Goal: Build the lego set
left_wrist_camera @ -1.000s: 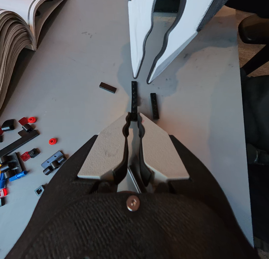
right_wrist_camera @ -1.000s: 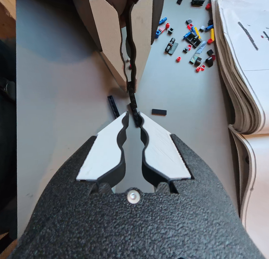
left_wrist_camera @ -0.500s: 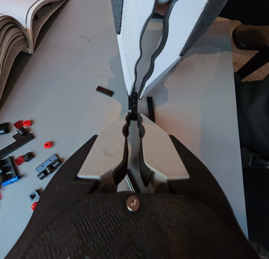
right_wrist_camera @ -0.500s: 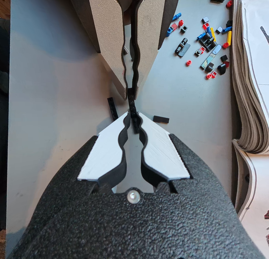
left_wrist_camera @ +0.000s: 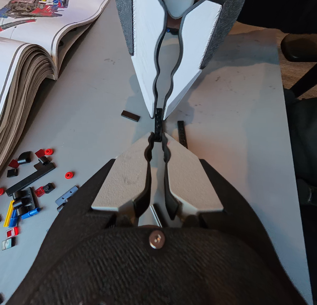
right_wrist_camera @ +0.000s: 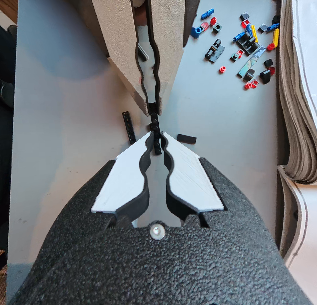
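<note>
Lego strip [left_wrist_camera: 158, 125], a thin black studded plate, hangs between the two grippers above the grey tabletop [left_wrist_camera: 96, 97], each end pinched by one of them.

In the left wrist view, a thick open instruction book [left_wrist_camera: 25, 59] with fanned pages lies at the far left, and below it a scatter of small pieces [left_wrist_camera: 29, 185] in black, red, blue and yellow sits on the tabletop. A flat smooth black tile [left_wrist_camera: 130, 115] lies just left of the held strip. At centre the left gripper [left_wrist_camera: 157, 136], with beige grainy fingers edged in wavy black rubber, has its jaws narrowed onto the near end of the strip. The right gripper [left_wrist_camera: 158, 115], white with ridged surfaces, comes in from the top and its jaws clamp the far end. A second black studded strip [left_wrist_camera: 182, 133] lies flat on the tabletop just right of the held one.

In the right wrist view the order reverses: the second strip [right_wrist_camera: 129, 127] lies at left, the right gripper [right_wrist_camera: 157, 136] grips the held strip [right_wrist_camera: 155, 123] at centre with the left gripper [right_wrist_camera: 153, 112] opposite, then the tile [right_wrist_camera: 186, 138], the loose pieces [right_wrist_camera: 247, 44] and the book [right_wrist_camera: 298, 90] at the right edge.
</note>
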